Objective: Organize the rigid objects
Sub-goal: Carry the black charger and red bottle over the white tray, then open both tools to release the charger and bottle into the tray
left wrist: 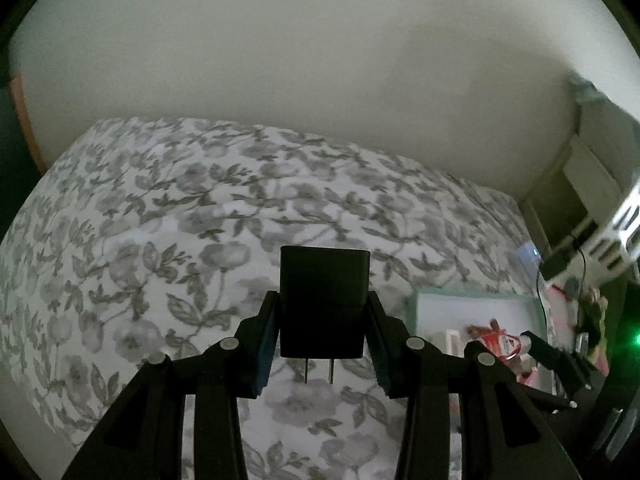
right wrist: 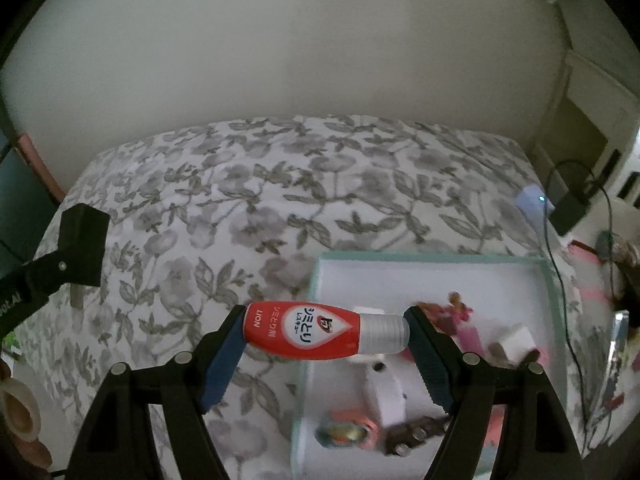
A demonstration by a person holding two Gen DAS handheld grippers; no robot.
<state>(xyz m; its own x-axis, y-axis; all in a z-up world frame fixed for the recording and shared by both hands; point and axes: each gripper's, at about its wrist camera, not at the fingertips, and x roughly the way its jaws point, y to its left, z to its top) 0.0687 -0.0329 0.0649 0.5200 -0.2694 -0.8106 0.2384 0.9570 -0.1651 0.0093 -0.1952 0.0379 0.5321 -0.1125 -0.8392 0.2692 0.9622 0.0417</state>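
Observation:
My left gripper (left wrist: 324, 320) is shut on a black plug-in charger (left wrist: 323, 300), held above the floral bedspread (left wrist: 180, 200) with its two prongs pointing back toward the camera. My right gripper (right wrist: 326, 334) is shut on a red bottle with a grey cap (right wrist: 320, 334), held sideways, cap to the right, over the left rim of a white box with a pale green rim (right wrist: 436, 258). In the right wrist view the left gripper (right wrist: 82, 248) with the charger (right wrist: 84, 240) hangs at the far left. In the left wrist view the red bottle (left wrist: 502, 342) and the box (left wrist: 476, 294) show at the right.
The box holds several small items: a pink figure (right wrist: 464, 316), white blocks (right wrist: 516, 340), batteries (right wrist: 416, 436) and a round coloured piece (right wrist: 344, 434). A black cable (right wrist: 568, 264) runs along the bed's right side past a white lit device (right wrist: 532, 200). A tape roll (right wrist: 20, 408) sits at lower left.

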